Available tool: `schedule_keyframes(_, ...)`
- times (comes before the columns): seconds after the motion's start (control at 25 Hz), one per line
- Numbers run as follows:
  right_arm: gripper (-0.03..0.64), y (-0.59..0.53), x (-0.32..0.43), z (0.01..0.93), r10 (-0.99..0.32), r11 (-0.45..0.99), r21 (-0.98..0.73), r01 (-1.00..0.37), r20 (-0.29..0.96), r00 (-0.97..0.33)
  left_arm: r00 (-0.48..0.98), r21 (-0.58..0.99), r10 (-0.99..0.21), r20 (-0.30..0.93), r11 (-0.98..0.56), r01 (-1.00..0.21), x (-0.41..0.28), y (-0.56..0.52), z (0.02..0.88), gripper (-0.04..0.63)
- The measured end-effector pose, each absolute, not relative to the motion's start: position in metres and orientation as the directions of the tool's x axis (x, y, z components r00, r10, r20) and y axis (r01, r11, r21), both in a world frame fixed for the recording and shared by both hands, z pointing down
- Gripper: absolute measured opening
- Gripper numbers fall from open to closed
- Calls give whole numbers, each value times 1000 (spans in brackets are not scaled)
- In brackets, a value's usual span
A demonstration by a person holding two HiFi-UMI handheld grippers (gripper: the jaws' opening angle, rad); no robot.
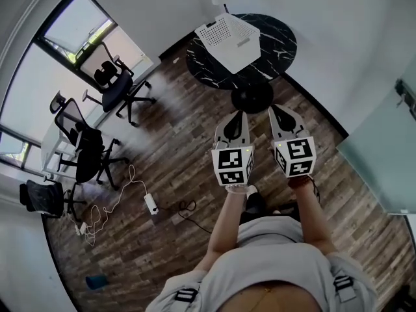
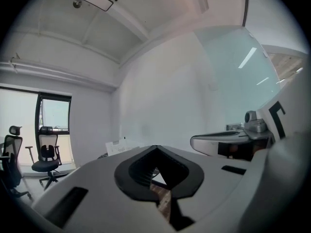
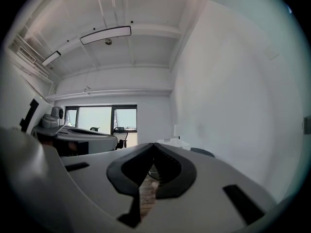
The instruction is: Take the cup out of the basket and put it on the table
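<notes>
Basket (image 1: pixel 227 39): white perforated plastic, square-cornered, standing corner-on to me on the round table (image 1: pixel 278 43), whose top is black with white veining, over a dark pedestal foot (image 1: pixel 252 97). Cup: shown in no view, so its place, long axis and heading cannot be told. My left gripper (image 1: pixel 238 114) and right gripper (image 1: pixel 277 109): white shells, black ribbed pads (image 2: pixel 138 171), each pressed together on nothing, side by side, pointing toward the table and short of its near rim. Surround: open wood-plank floor (image 1: pixel 175 155) ahead; office chairs (image 1: pixel 120 86) and loose cables (image 1: pixel 107 210) at left; glass panel (image 1: pixel 380 155) at right.
</notes>
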State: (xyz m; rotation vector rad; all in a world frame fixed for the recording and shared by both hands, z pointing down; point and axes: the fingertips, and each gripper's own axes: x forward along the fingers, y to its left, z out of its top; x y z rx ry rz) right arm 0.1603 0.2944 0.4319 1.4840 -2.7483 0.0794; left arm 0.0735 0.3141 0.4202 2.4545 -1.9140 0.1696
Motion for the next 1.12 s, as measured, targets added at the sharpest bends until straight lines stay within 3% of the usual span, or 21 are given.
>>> schedule_keyframes(0.8,9,206,103,436,-935,352,-3,-936,51,-352,389,-7,-913,121,-393,-920,-20,208,432,6)
schedule_keyframes(1.12,9,180,72,435,-921,387,26,-922,64,-385,349,14,-928,132,-351,-936,-54,191,442,6)
